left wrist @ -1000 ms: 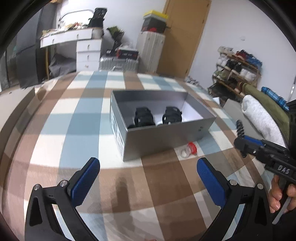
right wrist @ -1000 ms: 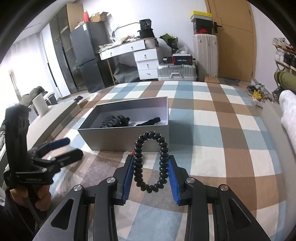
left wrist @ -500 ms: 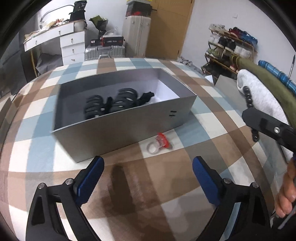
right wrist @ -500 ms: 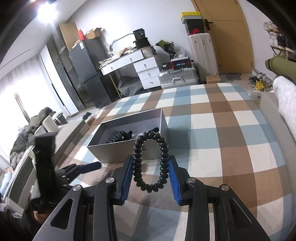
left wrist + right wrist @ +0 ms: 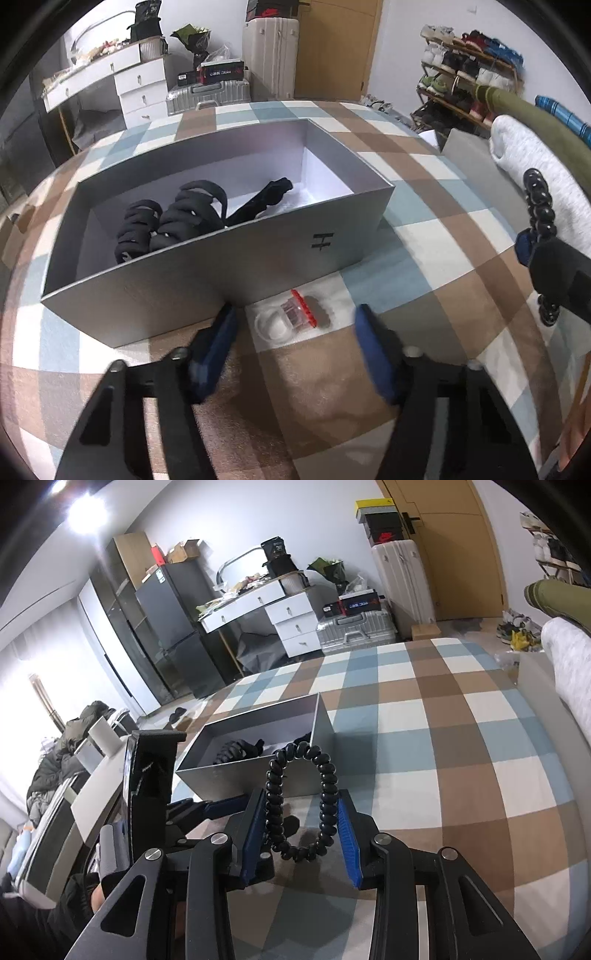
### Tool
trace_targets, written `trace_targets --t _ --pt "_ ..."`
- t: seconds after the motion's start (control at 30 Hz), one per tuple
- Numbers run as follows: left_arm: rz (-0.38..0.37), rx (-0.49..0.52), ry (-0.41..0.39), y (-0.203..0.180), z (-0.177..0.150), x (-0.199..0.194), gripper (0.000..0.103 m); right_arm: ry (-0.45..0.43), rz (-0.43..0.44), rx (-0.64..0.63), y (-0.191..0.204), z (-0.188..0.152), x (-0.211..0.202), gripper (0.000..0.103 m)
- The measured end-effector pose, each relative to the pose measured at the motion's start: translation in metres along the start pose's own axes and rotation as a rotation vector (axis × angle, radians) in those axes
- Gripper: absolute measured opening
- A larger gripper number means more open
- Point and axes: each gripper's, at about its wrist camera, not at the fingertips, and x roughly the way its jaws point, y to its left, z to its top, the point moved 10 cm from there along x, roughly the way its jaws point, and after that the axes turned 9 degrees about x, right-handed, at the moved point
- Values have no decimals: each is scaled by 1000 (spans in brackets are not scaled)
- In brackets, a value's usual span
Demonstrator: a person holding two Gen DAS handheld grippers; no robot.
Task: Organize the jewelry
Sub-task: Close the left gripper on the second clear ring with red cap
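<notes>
Left tongs [image 5: 295, 343]: spread wide, low over the checked cloth [image 5: 436, 236], blue tips either side of a clear ring with a red stone [image 5: 291, 317]; ring lies on the cloth just beside the front wall of the grey box [image 5: 236, 273], touching neither tip. Right tongs [image 5: 301, 832]: pinching a black bead bracelet [image 5: 299, 805], loop upright, held above the cloth near the box. Box contents: black coiled pieces [image 5: 173, 225], left half.
</notes>
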Motion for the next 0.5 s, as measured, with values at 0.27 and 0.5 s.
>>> trace_targets --t 0.27,0.5 --pt "-33 6 -32 5 -8 -13 24 6 -11 -2 -1 -1 2 36" --pt "-63 -11 -125 16 -4 -38 24 14 -19 -17 2 -6 10 36"
